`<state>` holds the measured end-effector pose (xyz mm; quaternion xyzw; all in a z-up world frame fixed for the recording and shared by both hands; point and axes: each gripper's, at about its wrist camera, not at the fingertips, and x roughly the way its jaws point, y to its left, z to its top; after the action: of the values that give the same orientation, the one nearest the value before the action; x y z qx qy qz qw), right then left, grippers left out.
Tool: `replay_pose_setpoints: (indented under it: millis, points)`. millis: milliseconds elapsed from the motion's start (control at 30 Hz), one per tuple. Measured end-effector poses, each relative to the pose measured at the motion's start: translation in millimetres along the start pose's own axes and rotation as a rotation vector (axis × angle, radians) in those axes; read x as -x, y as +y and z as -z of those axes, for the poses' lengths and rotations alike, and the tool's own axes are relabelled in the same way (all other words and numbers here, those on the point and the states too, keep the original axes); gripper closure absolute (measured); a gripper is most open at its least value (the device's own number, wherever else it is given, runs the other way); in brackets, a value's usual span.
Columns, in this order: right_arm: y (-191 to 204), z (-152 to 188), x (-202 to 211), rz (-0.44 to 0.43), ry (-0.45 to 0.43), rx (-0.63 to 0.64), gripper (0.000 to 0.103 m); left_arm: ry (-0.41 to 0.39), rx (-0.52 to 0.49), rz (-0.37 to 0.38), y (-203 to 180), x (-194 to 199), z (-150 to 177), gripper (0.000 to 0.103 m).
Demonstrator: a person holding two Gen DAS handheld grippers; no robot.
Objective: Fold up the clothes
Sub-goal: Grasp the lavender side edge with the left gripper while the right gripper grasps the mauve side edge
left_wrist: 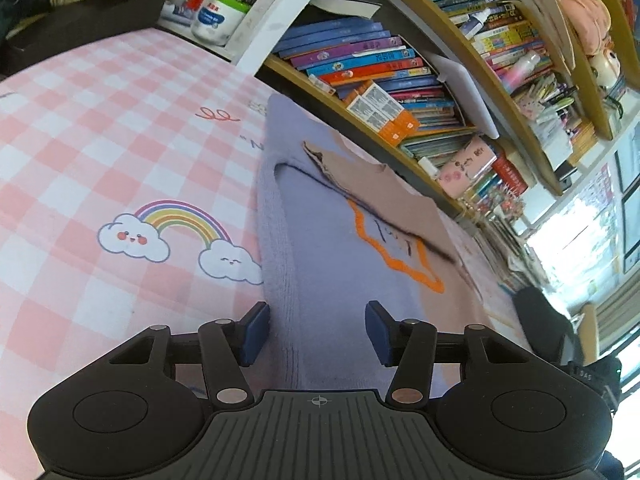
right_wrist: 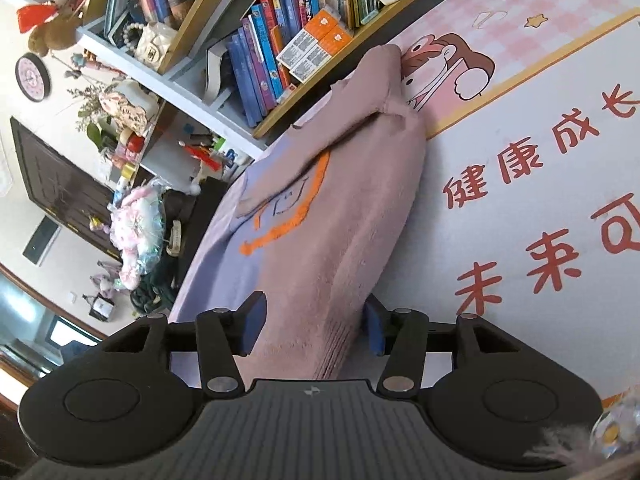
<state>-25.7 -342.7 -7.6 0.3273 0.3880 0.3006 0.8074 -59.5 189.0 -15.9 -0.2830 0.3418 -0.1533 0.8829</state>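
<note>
Ribbed hem of the lilac-and-mauve sweater [left_wrist: 320, 248] lies between the parted blue pads of both tools, the left gripper [left_wrist: 318, 332] and right gripper [right_wrist: 314, 330], neither pressing the knit. Sleeves are folded across its orange star, so both look released after a fold. Spread on the pink checked mat [left_wrist: 100, 140] below the bookshelf [left_wrist: 400, 92], it faces both tools tilted downward.

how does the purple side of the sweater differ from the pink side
The purple side lies flat with a smooth knit; the pink side looks fuzzier and has a sleeve folded over it. The purple side borders the checked rainbow mat; the pink side borders the white mat with red characters. The left tool straddles the purple hem, the right tool the pink hem. Both sides share the orange star outline.
</note>
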Motion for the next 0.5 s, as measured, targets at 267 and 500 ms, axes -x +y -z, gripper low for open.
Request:
replay_pose_setpoints:
  millis: [267,500]
  points:
    - [14.5,-13.2,-0.3,0.025,-0.008,0.056,0.085,-0.045,-0.016,0.049,-11.1,3.6,-8.0,0.097]
    - [21.2,-15.1,2.0,0.006,-0.013,0.062,0.087,0.010,0.005,0.031,-4.9,2.5,-5.4,0.095]
